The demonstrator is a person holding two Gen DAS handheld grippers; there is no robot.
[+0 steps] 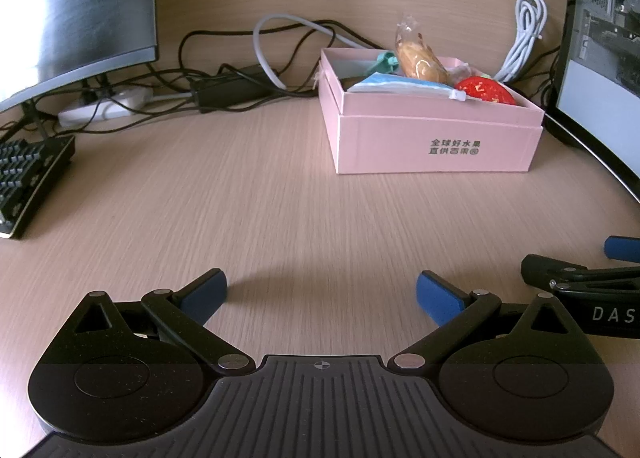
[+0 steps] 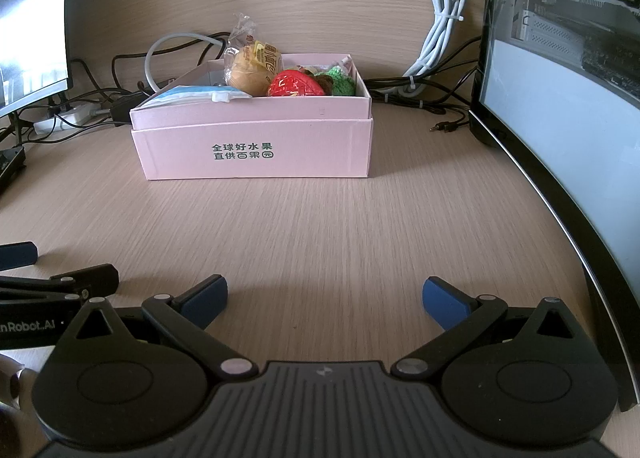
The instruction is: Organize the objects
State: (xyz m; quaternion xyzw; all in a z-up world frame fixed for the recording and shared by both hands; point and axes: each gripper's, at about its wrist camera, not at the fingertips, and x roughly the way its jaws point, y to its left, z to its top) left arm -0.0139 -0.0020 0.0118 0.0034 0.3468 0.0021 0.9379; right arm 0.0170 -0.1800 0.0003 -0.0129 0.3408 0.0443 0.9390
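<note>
A pink cardboard box [image 1: 436, 146] [image 2: 256, 152] stands on the wooden desk, well ahead of both grippers. Inside lie a wrapped bun [image 1: 420, 58] [image 2: 250, 68], a red strawberry toy [image 1: 486, 90] [image 2: 296, 85], a blue-white packet [image 1: 400, 85] [image 2: 196, 94], a green knitted item [image 2: 340, 82] and a teal piece [image 1: 384, 60]. My left gripper [image 1: 320, 298] hovers low over the bare desk, open and holding nothing. My right gripper [image 2: 324, 298] is likewise open and holding nothing. Each gripper shows at the edge of the other's view.
A curved monitor [image 1: 72, 10] and a black keyboard [image 1: 28, 174] sit at the left. Another monitor [image 2: 560, 106] stands along the right. Black and white cables [image 1: 248, 70] and a coiled white cord [image 2: 440, 26] lie behind the box, with a power strip [image 1: 100, 106].
</note>
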